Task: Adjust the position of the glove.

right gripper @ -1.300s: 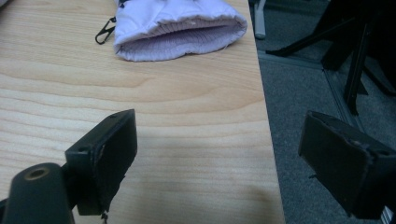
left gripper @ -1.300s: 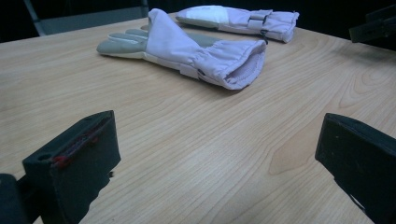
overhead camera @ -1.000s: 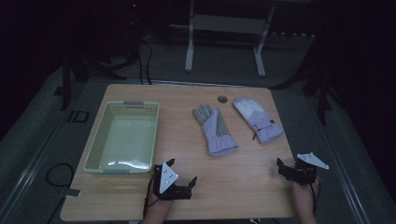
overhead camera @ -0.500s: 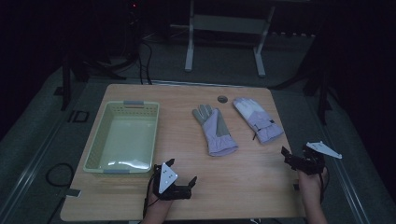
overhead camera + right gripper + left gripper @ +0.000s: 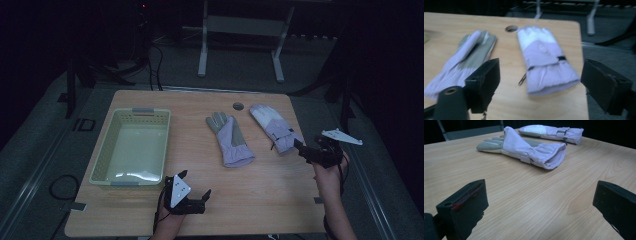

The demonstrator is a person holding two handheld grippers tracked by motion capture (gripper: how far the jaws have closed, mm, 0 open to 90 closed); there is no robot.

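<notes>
Two gloves are lying on a wooden table (image 5: 250, 195), and the person's two grippers are sitting at its near side. The right gripper (image 5: 303, 150) is hovering at the right edge of the table, just near the cuff of the right glove (image 5: 274, 126), pointing left toward it. Its jaws are standing wide apart with nothing between them, though they have just been closing a little; in the right gripper view the right glove (image 5: 544, 60) is lying beyond and between the two black jaws, untouched, its cuff toward the camera and its white fingers pointing to the far edge. A small strap is trailing from its left side. The left glove (image 5: 229, 140) is lying near the middle of the table, well apart from the right gripper, palm side showing grey with its cuff at the near end. The two gloves are lying close to each other but are not touching. The left gripper (image 5: 196, 189) is resting low at the near edge of the table, right of the near end of a pale green basket (image 5: 102, 155), which is occupying the left part of the table. Its jaws are also spread open and holding nothing; in the left gripper view bare wood is lying between them and the left glove (image 5: 524, 147) is sitting farther off with its open cuff turned to the right. A small round hole (image 5: 238, 106) is sitting in the tabletop by the far edge, between the gloves' fingertips.
</notes>
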